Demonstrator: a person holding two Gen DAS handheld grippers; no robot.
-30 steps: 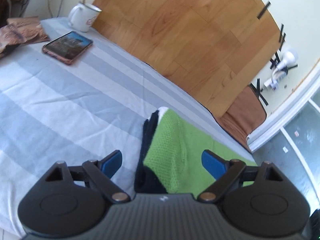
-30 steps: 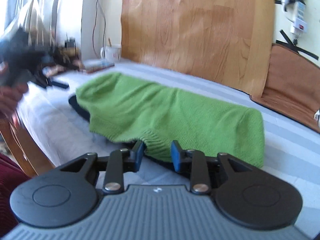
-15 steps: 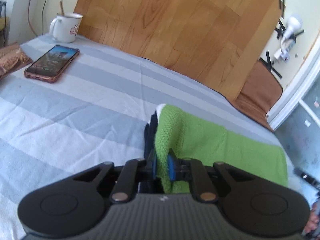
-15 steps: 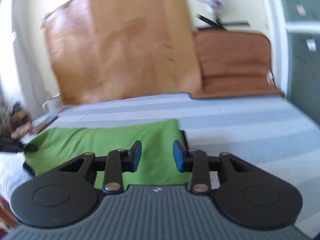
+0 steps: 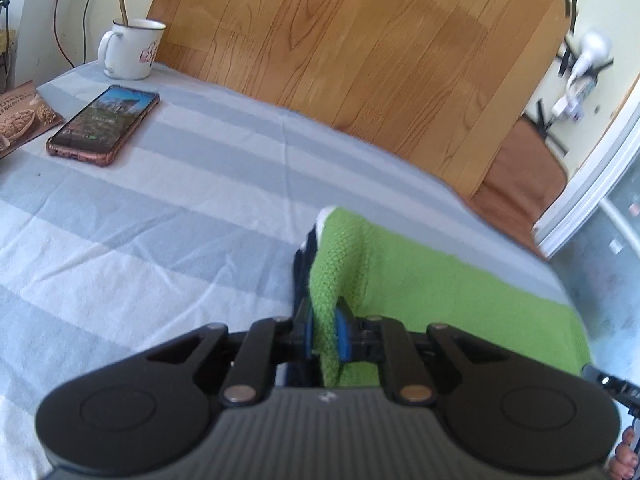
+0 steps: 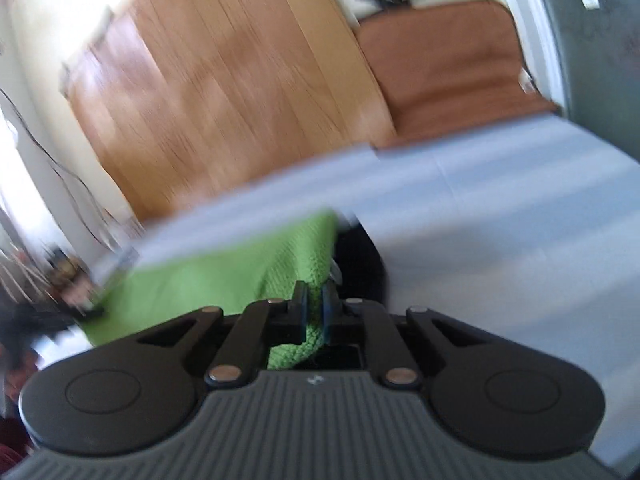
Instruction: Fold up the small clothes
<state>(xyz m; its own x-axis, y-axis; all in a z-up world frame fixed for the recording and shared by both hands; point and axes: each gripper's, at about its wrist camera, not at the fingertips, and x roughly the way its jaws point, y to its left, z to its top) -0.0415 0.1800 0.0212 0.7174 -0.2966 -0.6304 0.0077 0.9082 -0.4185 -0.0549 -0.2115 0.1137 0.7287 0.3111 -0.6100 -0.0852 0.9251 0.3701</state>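
Observation:
A green knit garment (image 5: 440, 288) lies spread over a dark garment (image 5: 302, 264) on the striped bedsheet (image 5: 160, 220). My left gripper (image 5: 324, 328) is shut on the green garment's left edge, which stands up in a fold between the blue pads. In the blurred right wrist view, the right gripper (image 6: 314, 308) has its jaws closing, and the pads pinch the other end of the green garment (image 6: 240, 276). Dark fabric (image 6: 360, 256) shows just beyond them. The right gripper's tip (image 5: 612, 384) and a fingertip show at the left view's right edge.
A white mug (image 5: 130, 54) with a spoon, a phone (image 5: 104, 124) and a snack packet (image 5: 20, 116) sit at the far left of the bed. A wooden panel (image 5: 360, 60) and a brown cushion (image 5: 520, 172) stand behind it. The bed's edge drops off at right.
The left jaws went from wide open to shut on the green garment's edge. The right gripper rolled, moved to the garment's right end and closed on it.

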